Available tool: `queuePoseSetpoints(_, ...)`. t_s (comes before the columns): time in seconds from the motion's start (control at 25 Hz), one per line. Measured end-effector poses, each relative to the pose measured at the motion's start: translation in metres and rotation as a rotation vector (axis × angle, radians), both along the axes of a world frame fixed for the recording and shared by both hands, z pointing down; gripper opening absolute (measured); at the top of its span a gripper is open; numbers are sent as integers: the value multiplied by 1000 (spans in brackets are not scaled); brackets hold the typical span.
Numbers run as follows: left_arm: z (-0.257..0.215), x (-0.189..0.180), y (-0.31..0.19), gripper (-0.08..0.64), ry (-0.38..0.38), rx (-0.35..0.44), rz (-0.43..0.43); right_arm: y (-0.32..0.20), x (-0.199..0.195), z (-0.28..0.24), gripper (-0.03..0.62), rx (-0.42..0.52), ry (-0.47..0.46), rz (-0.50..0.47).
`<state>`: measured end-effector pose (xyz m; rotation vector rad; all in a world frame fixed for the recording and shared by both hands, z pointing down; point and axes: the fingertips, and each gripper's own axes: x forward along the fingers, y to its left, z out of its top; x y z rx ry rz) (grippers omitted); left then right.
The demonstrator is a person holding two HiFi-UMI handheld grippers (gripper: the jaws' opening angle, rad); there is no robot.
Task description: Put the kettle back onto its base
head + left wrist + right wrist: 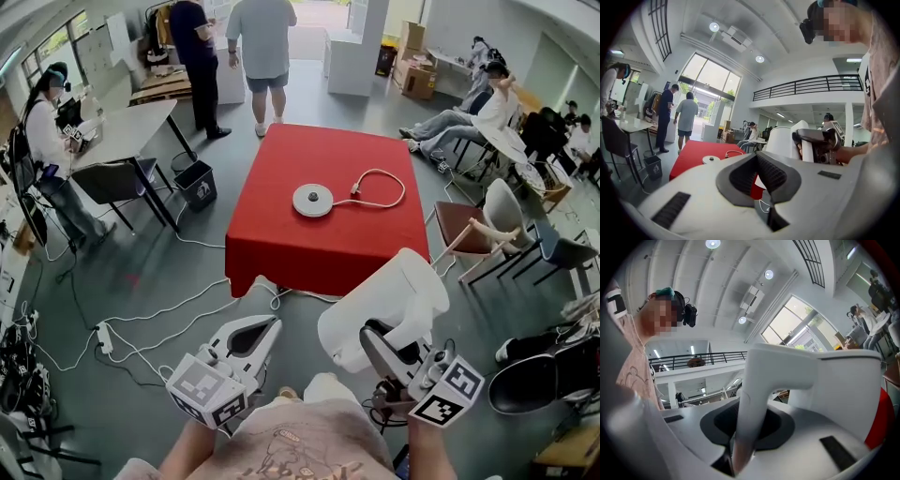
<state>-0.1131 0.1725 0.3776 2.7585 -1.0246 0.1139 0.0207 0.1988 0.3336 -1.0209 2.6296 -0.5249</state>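
Note:
The round white kettle base [312, 200] lies in the middle of a red table [272, 244], its white cord [382, 190] looping to the right. The white kettle [394, 298] hangs in the air short of the table's near edge, to the right. My right gripper [378, 354] is shut on its handle [752, 404], with the kettle body [843, 394] just beyond. My left gripper [266, 327] hovers to the kettle's left, shut with nothing in it. The left gripper view shows the kettle [780, 139], the base [711, 159] and my right gripper [816, 143].
White cables [141, 328] trail over the floor in front of the table. A black bin [197, 184] and a grey table [127, 131] stand at the left, chairs [469, 230] at the right. Two people [262, 56] stand behind the table; others sit at the right.

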Motion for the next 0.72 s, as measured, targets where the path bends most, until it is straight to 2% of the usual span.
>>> queuePoseSetpoints(0.32,6,5,-7,0,9,3,23,-5,1,0,89,16,7,14)
queuePoseSetpoints(0.72,0,6,-44,1,8,4,3,-46,9,-3,89,8,1,4)
